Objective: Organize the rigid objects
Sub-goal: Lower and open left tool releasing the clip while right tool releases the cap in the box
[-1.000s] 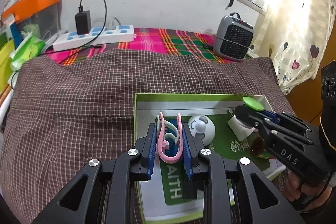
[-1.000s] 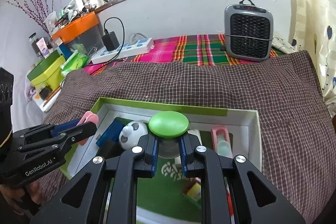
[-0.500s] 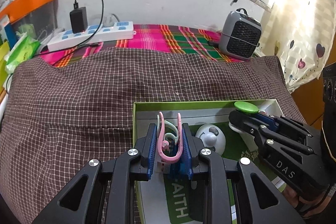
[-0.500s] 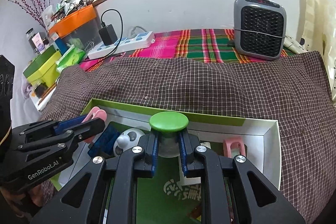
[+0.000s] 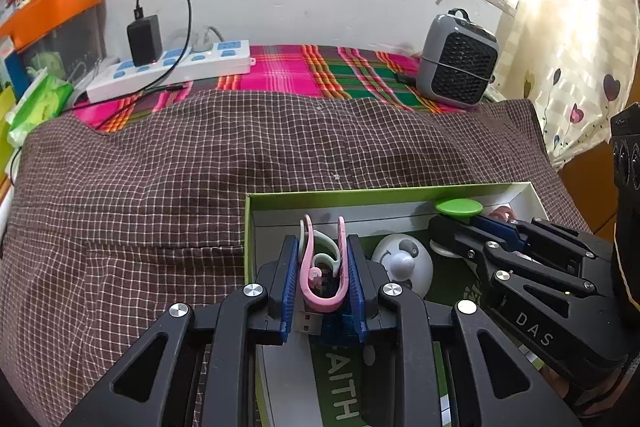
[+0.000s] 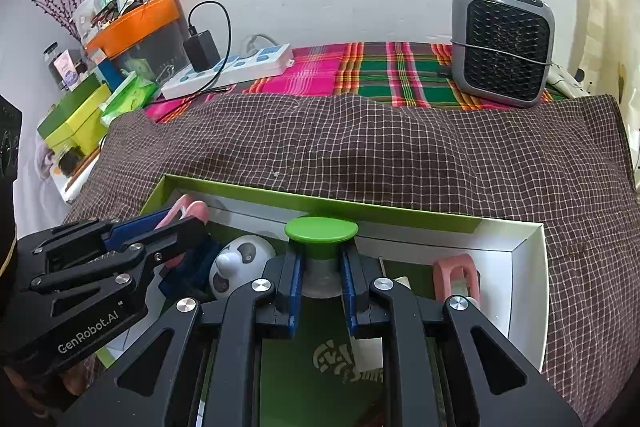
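Box (image 6: 400, 213) with green walls sits on the checked cloth (image 5: 200, 167). Inside lie a round white panda toy (image 6: 240, 261), a pink clip (image 6: 456, 277) and a blue stick (image 5: 320, 325). Left gripper (image 5: 323, 263) is clamped on pink and mint hooks (image 5: 320, 267) over the box. Right gripper (image 6: 320, 277) is clamped on a green-capped jar (image 6: 321, 231) inside it.

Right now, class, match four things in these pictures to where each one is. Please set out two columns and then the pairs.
Things:
1. pink clip
2. green-capped bottle
3. panda toy
4. power strip

Places:
A. on the bright plaid cloth by the wall
B. in the left gripper
C. lying in the box, ungripped
D. in the right gripper

Pairs: 1-B, 2-D, 3-C, 4-A
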Demonstrator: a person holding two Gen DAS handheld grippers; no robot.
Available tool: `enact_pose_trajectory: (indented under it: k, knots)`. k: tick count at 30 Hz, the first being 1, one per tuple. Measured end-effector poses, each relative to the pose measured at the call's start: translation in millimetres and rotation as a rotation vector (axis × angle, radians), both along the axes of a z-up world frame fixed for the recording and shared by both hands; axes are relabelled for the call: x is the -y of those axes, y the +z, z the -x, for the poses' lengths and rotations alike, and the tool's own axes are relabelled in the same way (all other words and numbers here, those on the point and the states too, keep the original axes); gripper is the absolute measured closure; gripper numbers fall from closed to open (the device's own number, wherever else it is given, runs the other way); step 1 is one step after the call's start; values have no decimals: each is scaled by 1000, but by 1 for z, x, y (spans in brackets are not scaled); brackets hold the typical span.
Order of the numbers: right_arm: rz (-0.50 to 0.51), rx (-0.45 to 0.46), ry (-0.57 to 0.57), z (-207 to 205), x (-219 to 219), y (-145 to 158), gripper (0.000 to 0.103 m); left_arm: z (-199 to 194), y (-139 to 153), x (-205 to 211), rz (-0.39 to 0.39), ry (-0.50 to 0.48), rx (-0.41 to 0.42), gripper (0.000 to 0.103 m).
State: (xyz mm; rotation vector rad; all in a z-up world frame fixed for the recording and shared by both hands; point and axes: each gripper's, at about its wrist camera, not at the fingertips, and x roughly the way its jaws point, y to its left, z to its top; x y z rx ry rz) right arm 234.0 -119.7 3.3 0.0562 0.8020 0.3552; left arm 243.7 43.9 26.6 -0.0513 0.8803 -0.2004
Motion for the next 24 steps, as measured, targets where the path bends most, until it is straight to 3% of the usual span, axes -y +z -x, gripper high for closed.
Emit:
enact_pose_trajectory:
  k: [13, 24]
  knots:
    - [16, -3, 7, 0, -2, 0, 84, 0, 0, -2, 14, -1, -5, 80]
    - [1, -8, 5, 2, 1, 1, 65, 4, 2, -3, 18, -1, -1, 73]
